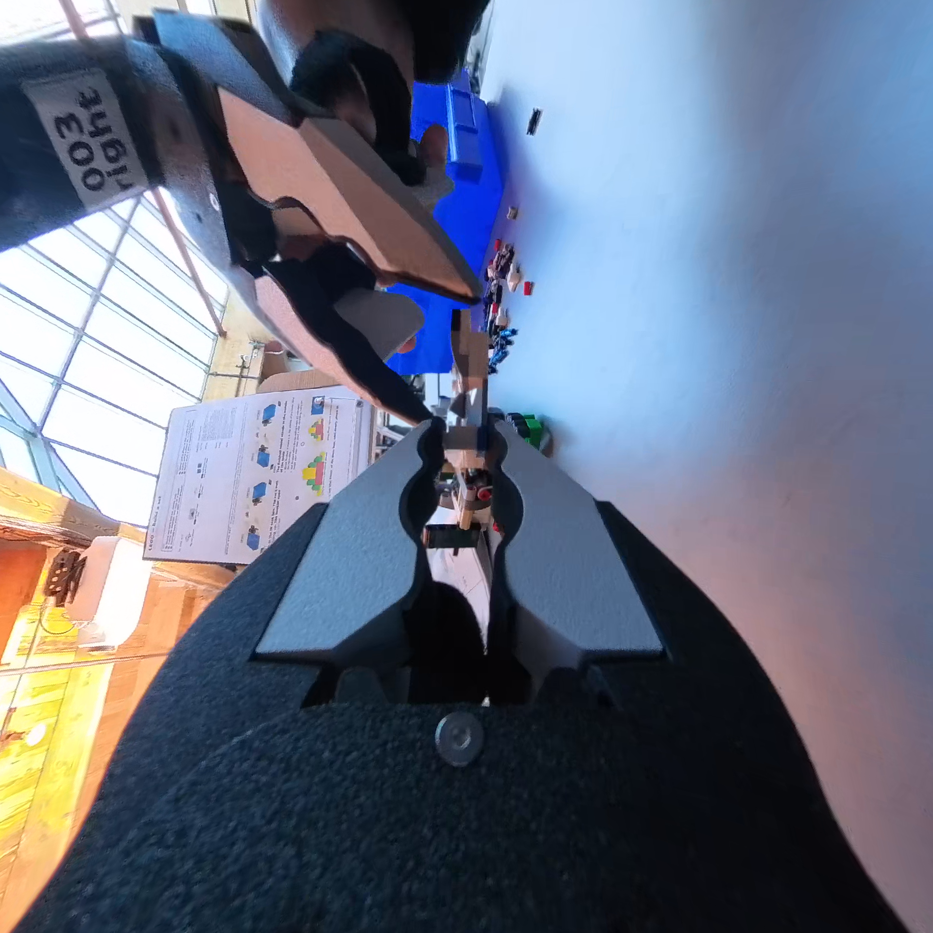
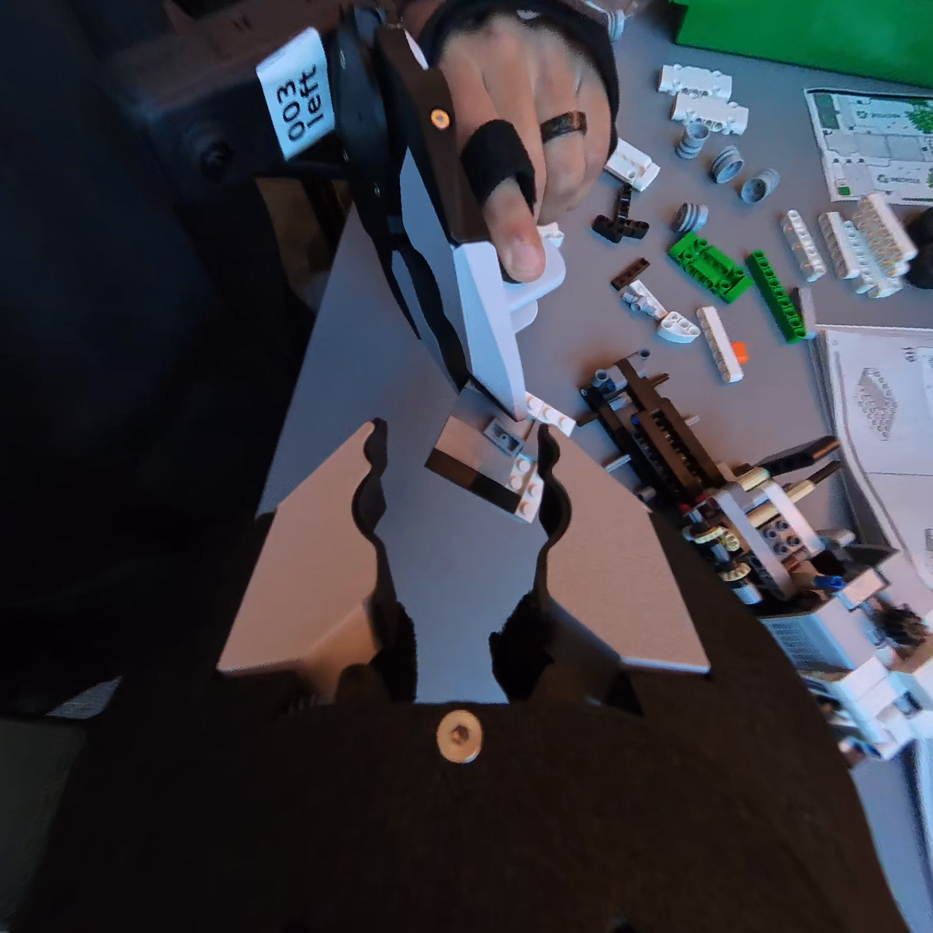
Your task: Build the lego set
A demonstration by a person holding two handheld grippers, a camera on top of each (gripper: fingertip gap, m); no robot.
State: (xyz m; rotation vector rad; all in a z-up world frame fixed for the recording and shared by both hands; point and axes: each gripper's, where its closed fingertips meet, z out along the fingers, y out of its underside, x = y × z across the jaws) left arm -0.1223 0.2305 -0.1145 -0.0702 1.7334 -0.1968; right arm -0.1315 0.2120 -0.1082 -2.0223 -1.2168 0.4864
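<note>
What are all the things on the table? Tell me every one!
Small plate assembly: one, grey, black and white, held edge-on by the left claw.
Big Technic model: one, black, white and grey, lying right of it.
Green pieces: two, a frame and a beam, farther back.
White beams: several, far right.
Grey wheel hubs: about five, scattered, back.
Instruction sheets: paper, right edge.
Table: grey.
Left claw: shut on the assembly.
Right claw: open, beside it.

bright window glare; blurred, fisheye-warped edges.
</note>
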